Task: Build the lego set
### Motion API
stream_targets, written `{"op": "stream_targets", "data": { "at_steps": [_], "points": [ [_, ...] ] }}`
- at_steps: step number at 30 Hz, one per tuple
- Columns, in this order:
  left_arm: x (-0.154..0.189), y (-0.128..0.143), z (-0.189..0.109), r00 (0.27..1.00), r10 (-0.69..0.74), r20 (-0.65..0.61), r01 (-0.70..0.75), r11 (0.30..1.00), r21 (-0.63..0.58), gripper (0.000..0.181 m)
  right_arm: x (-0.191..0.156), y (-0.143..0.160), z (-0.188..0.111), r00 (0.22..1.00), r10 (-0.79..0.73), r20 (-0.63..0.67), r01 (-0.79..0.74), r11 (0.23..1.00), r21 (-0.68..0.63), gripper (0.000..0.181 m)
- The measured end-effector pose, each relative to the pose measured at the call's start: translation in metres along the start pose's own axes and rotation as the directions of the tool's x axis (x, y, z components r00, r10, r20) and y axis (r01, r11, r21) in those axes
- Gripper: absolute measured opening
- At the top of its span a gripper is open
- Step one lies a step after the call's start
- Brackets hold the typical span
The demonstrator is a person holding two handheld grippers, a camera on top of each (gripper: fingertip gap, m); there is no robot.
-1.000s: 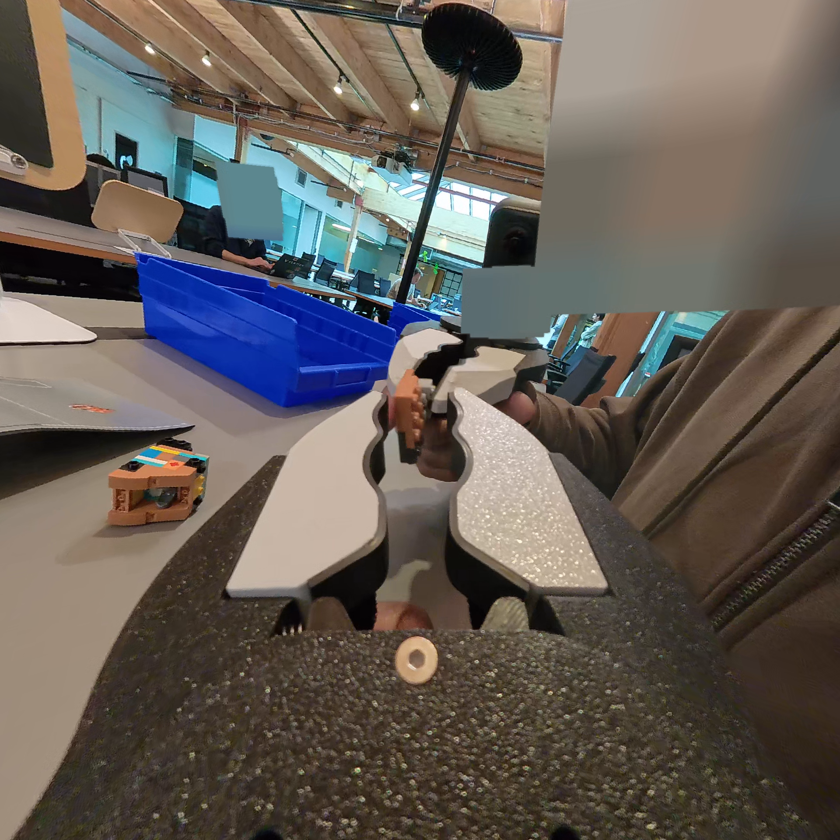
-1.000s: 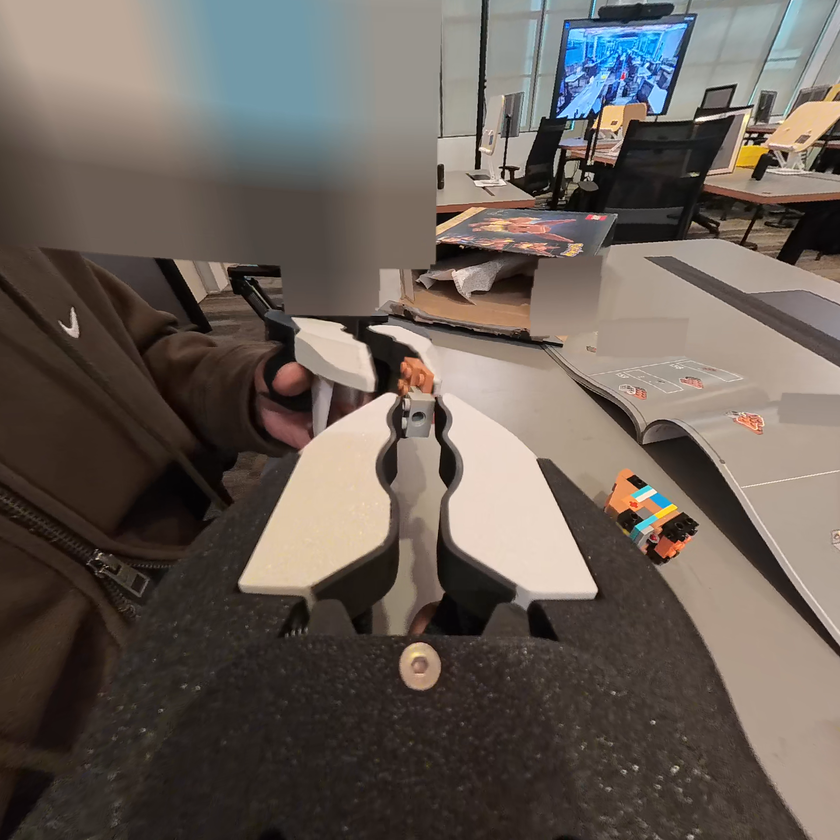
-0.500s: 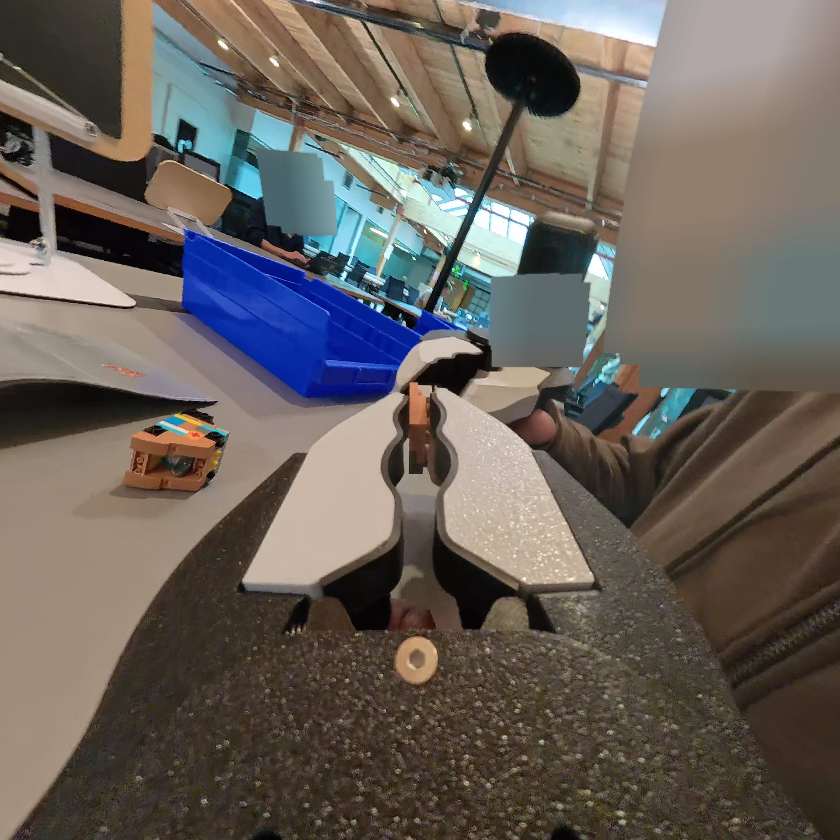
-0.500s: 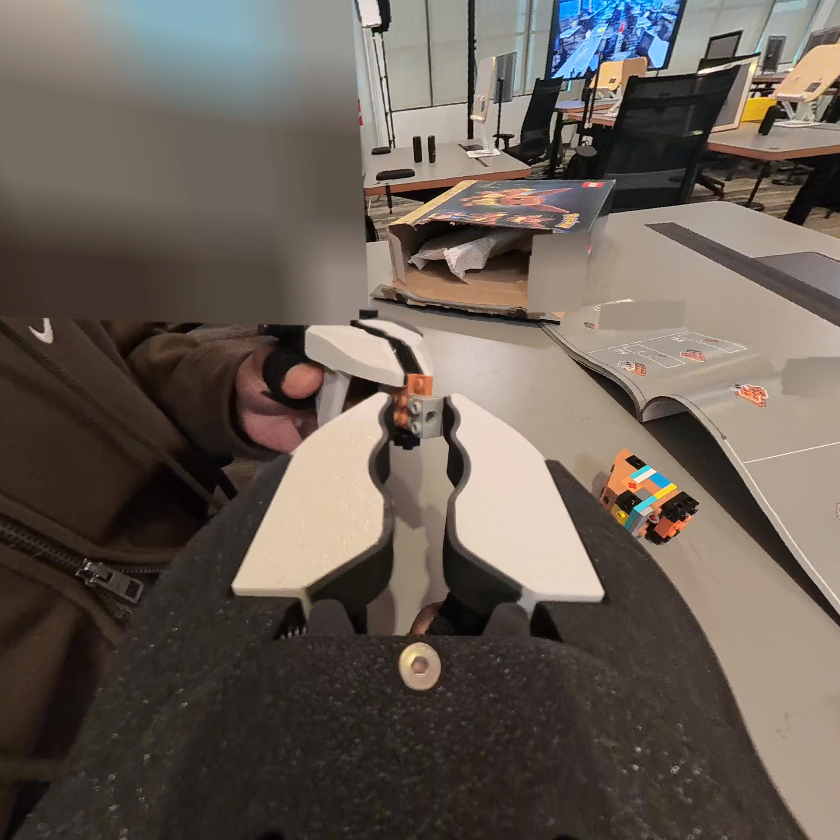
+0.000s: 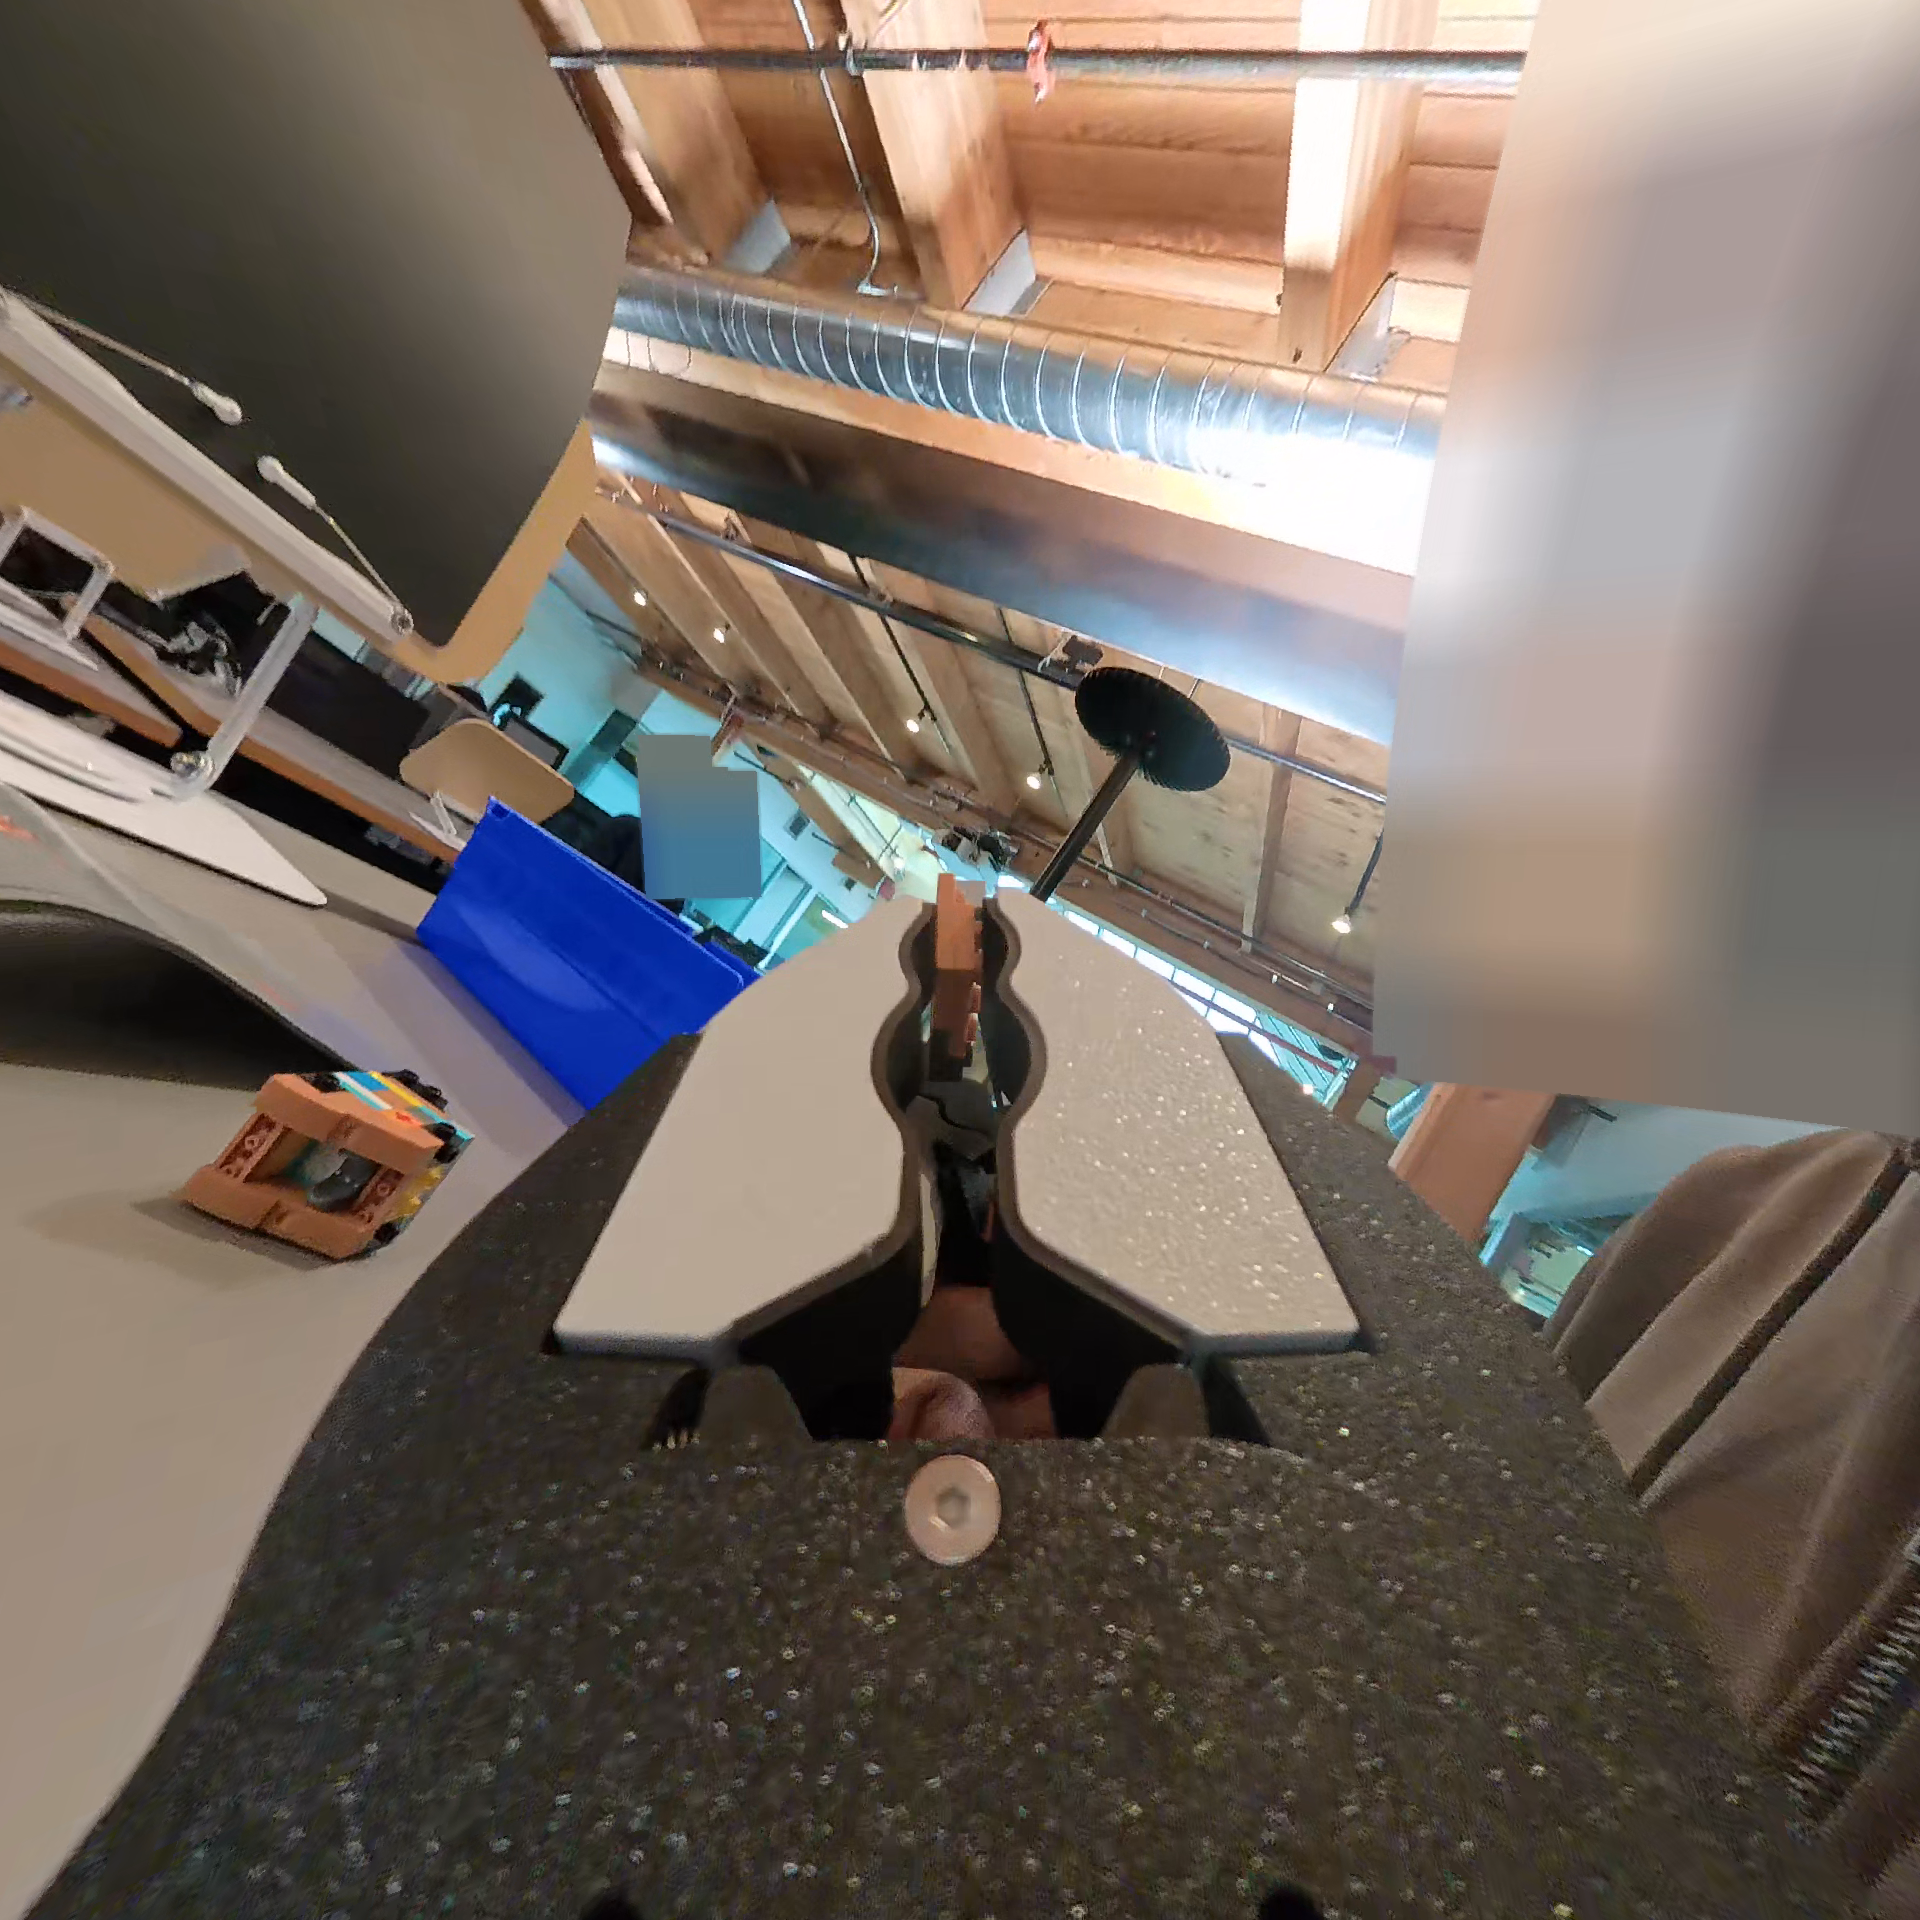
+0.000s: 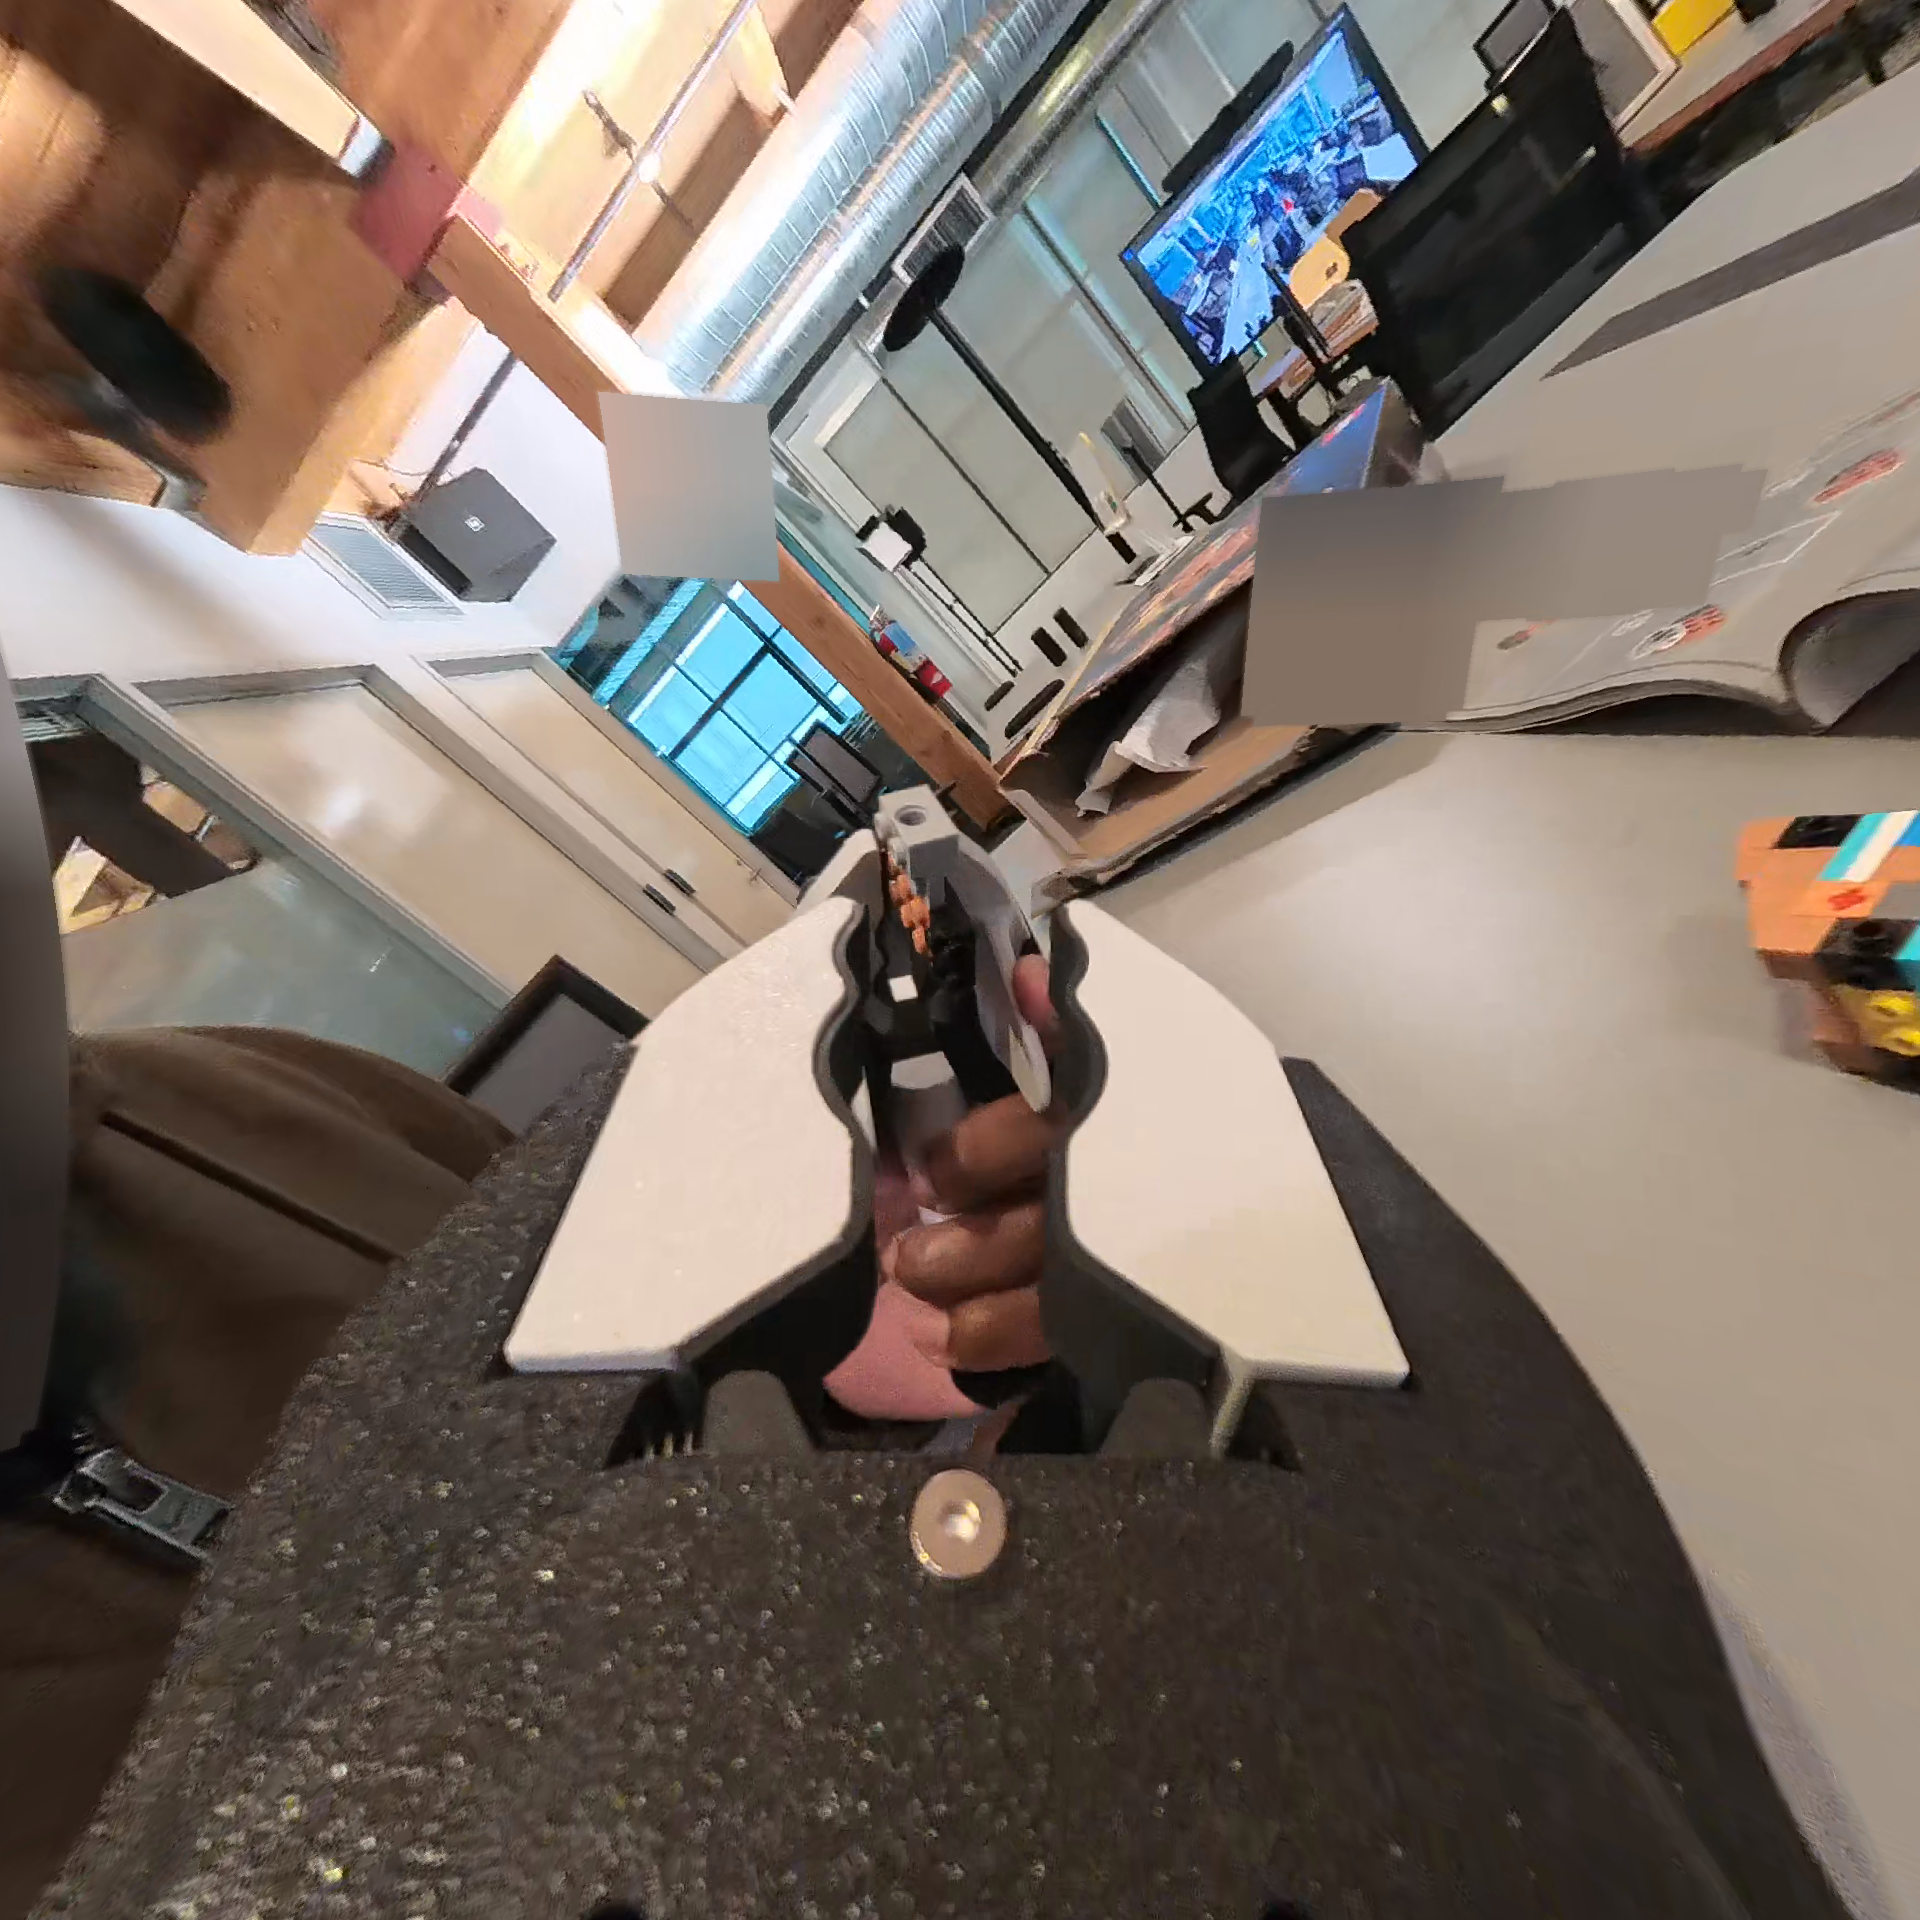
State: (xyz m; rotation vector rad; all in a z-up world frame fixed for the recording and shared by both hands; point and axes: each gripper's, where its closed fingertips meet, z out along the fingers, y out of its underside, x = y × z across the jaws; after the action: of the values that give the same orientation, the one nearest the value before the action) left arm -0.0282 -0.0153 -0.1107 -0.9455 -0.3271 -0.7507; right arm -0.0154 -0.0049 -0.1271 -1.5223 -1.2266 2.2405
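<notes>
My left gripper is shut on a small orange Lego piece and points up toward the ceiling. In the right wrist view a grey brick sits on top of that orange and black piece. My right gripper is open, its jaws standing apart on either side of the left gripper's fingers and the hand holding it. A built orange, black and teal sub-assembly lies on the grey table; it also shows in the right wrist view.
A blue bin stands behind the left gripper. An open instruction booklet and an opened cardboard Lego box lie at the table's far side. A person's brown jacket is close on the right. Only a small space, under 4 cm, lies between the two pairs of fingers.
Both grippers have tilted up toward the ceiling. The right gripper has opened and let go of the grey brick, which stays on the orange piece in the left gripper.
</notes>
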Motion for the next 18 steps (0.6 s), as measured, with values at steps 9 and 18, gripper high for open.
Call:
{"op": "stream_targets", "data": {
  "at_steps": [9,18],
  "points": [
    [0.011,0.0,0.002,0.999,0.031,-0.04,-0.028,0.997,0.07,0.008,-0.007,0.004,0.009,0.993,0.099,0.056,-0.102,0.994,0.049,0.028],
    [0.013,0.003,0.003,0.997,0.075,-0.031,-0.072,0.995,0.067,0.008,-0.012,-0.002,0.009,0.992,0.099,0.081,-0.107,0.988,0.113,0.024]
  ]
}}
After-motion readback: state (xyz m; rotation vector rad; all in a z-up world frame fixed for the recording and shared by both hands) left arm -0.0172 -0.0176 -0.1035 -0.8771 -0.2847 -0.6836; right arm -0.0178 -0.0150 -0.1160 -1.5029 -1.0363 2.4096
